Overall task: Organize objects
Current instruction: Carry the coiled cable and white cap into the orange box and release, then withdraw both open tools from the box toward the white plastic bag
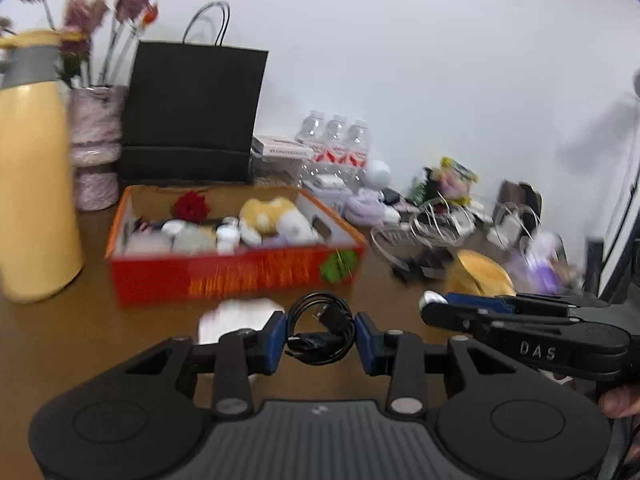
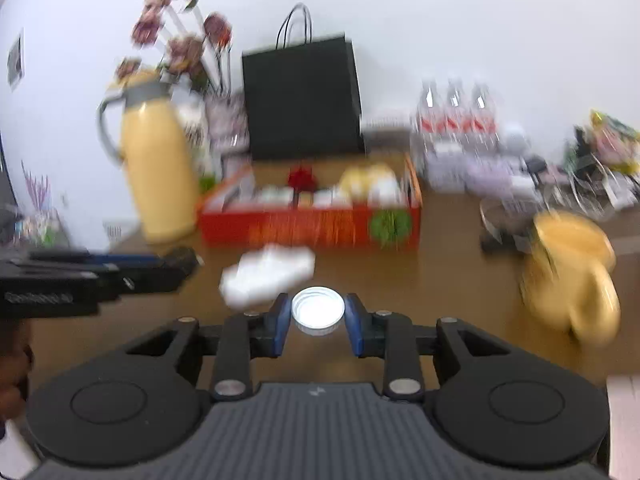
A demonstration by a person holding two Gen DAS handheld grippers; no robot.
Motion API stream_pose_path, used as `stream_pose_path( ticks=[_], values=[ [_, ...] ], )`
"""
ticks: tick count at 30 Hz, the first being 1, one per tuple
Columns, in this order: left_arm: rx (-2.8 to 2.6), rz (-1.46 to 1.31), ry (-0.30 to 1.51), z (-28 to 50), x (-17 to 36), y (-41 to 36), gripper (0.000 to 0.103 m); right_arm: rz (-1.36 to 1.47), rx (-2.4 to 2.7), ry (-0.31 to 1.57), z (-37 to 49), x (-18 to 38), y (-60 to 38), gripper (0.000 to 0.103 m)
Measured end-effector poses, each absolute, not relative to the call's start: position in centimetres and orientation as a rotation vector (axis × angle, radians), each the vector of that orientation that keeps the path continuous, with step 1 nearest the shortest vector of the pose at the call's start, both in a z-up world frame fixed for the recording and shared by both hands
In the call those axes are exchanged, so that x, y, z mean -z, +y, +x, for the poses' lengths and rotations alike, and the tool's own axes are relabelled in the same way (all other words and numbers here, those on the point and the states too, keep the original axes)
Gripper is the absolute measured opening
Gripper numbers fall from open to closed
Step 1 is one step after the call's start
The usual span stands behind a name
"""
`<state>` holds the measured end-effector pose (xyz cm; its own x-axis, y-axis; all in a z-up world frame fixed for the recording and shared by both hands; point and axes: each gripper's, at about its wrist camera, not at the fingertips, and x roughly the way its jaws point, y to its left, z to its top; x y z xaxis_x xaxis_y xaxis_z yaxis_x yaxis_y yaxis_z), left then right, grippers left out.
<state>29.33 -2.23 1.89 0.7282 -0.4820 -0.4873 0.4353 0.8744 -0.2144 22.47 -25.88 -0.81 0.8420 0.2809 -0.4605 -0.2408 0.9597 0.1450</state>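
My left gripper (image 1: 320,336) is shut on a coiled black cable (image 1: 320,330), held between its blue pads above the brown table. My right gripper (image 2: 318,314) is shut on a small white round cap (image 2: 318,312). Straight ahead of both stands an open red box (image 1: 236,272) (image 2: 312,226) holding several small things, among them a red flower and a yellow and white soft toy. A white crumpled item (image 1: 236,318) (image 2: 268,276) lies on the table between the box and the grippers. In the left wrist view the right gripper (image 1: 430,306) reaches in from the right.
A yellow jug (image 1: 32,184) (image 2: 158,168) stands left of the box, with a vase of flowers (image 1: 96,148) and a black paper bag (image 1: 192,116) (image 2: 302,100) behind. Water bottles (image 1: 336,140), wire baskets (image 1: 432,224) and clutter fill the back right. A yellow mug (image 2: 572,276) sits right.
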Motion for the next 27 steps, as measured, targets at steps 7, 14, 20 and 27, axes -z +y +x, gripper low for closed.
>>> stream_pose_path(
  ticks=[7,14,20,27],
  values=[
    [0.442,0.016,0.686,48.4,-0.5,-5.9,0.036,0.223,-0.276,0.551,43.4,-1.6,-26.7,0.030],
    [0.382,-0.094,0.817,56.5,3.9,-5.0,0.062,0.209,-0.205,0.730,55.7,2.9,-24.8,0.054],
    [0.384,-0.162,0.742,54.8,1.0,-1.8,0.067,0.214,-0.202,0.666,55.0,3.0,-25.1,0.065],
    [0.350,-0.071,0.565,45.5,-4.8,0.5,0.074,0.135,-0.211,0.582,49.5,-1.0,-24.4,0.073]
  ],
)
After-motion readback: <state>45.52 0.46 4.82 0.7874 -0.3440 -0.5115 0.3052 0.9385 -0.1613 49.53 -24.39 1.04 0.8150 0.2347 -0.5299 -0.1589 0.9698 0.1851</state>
